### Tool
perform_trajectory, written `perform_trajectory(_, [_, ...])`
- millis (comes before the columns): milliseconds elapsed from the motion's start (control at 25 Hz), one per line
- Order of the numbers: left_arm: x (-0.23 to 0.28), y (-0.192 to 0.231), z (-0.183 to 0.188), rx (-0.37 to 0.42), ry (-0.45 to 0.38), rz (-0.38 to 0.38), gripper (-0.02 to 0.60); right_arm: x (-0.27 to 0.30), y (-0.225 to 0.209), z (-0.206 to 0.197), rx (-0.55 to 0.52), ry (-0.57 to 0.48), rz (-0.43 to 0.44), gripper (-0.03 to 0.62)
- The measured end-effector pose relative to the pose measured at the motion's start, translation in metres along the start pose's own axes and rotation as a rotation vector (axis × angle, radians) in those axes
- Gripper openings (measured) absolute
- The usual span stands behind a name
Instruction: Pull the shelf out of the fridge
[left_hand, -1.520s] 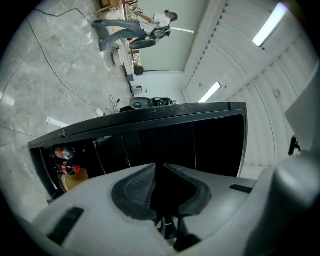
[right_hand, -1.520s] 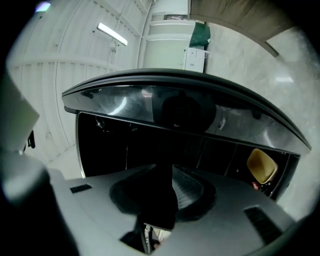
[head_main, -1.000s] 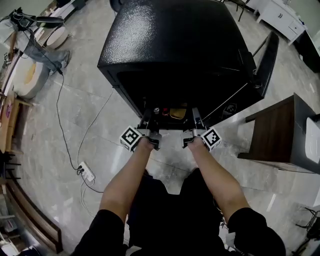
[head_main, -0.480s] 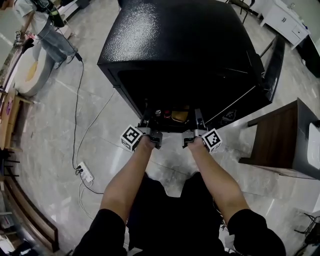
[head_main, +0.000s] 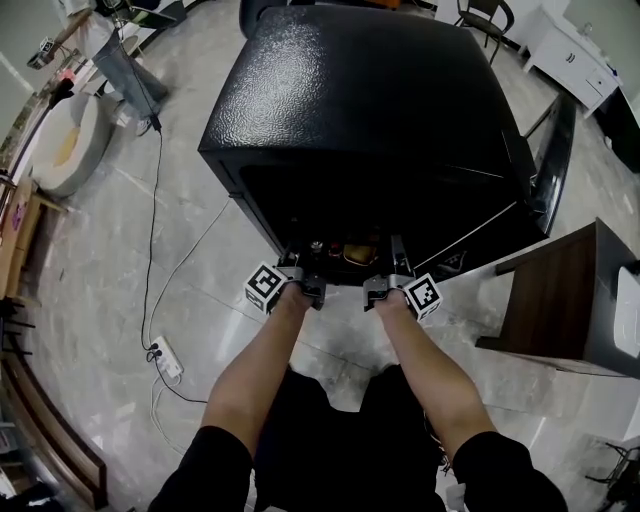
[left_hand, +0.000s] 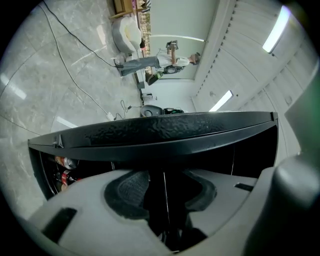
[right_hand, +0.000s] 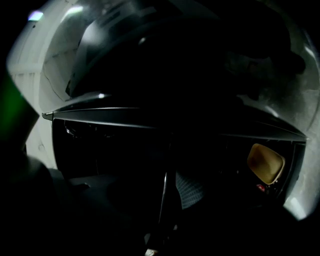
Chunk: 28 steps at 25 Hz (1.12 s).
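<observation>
A black mini fridge (head_main: 360, 100) stands on the floor with its door (head_main: 545, 160) swung open to the right. Cans and a yellow item (head_main: 348, 250) sit on the shelf inside. Both grippers reach into the opening at the shelf's front edge (left_hand: 164, 200). My left gripper (left_hand: 165, 192) has its pads (left_hand: 127, 190) apart, with the thin edge between them and untouched. My right gripper (right_hand: 167, 195) is in deep shadow; its jaws are opening, and the shelf edge (right_hand: 164, 192) runs beside one ribbed pad (right_hand: 191, 190). In the head view they sit side by side: the left gripper (head_main: 297, 260) and the right gripper (head_main: 397, 257).
A dark wooden table (head_main: 560, 290) stands right of the door. A power strip (head_main: 160, 360) and its cable lie on the floor at left. A person (head_main: 120, 60) stands at the far left, near round cushions. My legs are just behind the grippers.
Both grippers stay at the fridge's front opening. The head view has shifted so that more of the fridge top shows. The person in the background has moved.
</observation>
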<state>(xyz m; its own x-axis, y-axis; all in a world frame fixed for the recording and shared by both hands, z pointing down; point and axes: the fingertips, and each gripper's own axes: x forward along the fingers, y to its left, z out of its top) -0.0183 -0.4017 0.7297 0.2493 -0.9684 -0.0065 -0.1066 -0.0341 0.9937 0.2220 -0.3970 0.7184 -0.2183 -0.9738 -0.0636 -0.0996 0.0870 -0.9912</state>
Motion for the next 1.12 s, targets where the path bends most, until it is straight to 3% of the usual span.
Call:
perform_trajectory(200, [0.011, 0.0, 0.002, -0.004, -0.008, -0.006, 0.127, 0.01, 0.003, -0.002, 0.007, -0.007, 0.022, 0.123])
perform_trajectory(640, [0.022, 0.003, 0.008, -0.028, -0.025, -0.016, 0.127, 0.015, -0.008, 0.001, 0.003, -0.026, -0.014, 0.107])
perform_trajectory(880, [0.025, 0.001, 0.011, -0.033, -0.03, -0.027, 0.086, 0.017, -0.012, 0.006, 0.057, -0.08, -0.016, 0.064])
perform_trajectory(1120, [0.027, -0.002, 0.012, -0.037, -0.036, -0.046, 0.055, 0.019, -0.007, 0.007, 0.046, -0.084, 0.002, 0.046])
